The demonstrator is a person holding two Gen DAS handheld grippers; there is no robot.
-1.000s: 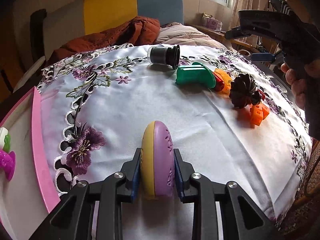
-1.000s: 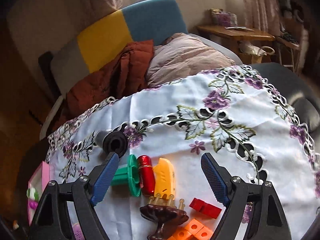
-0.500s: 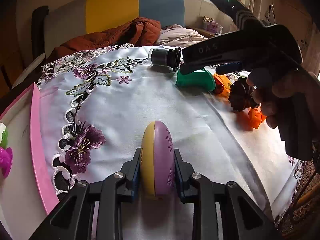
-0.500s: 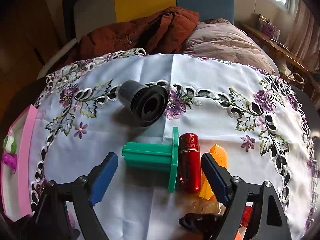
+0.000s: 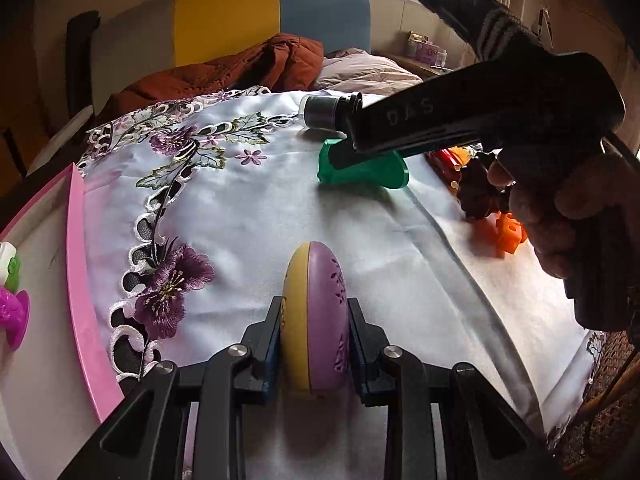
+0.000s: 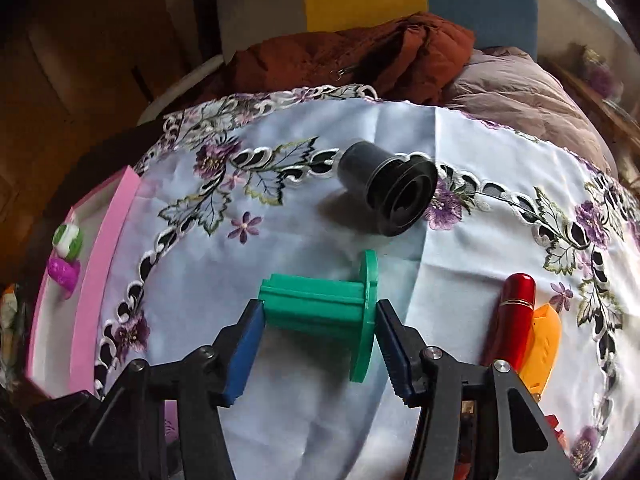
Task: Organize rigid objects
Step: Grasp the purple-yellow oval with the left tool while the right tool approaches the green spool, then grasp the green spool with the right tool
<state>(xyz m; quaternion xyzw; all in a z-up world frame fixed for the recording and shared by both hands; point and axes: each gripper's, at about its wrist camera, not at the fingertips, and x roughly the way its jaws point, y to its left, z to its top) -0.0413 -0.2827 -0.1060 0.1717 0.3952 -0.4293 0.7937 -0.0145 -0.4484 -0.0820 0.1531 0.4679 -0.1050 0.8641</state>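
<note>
Embroidered tablecloth [image 6: 304, 408]: right gripper [image 6: 320, 336] brackets green spool [image 6: 320, 308], not clearly clamped; left gripper [image 5: 314, 344] pinches disc [image 5: 314, 320]; spool's flange could slip.

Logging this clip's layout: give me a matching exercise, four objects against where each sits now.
Objects:
1. green spool
2. purple-and-yellow oval case
3. black ribbed cylinder
4. red lipstick tube

Places:
A. lying against the orange piece
B. between the right gripper pads
C. clamped in the left gripper
D. on its side, beyond the spool

Pairs: 1-B, 2-C, 3-D, 4-A
</note>
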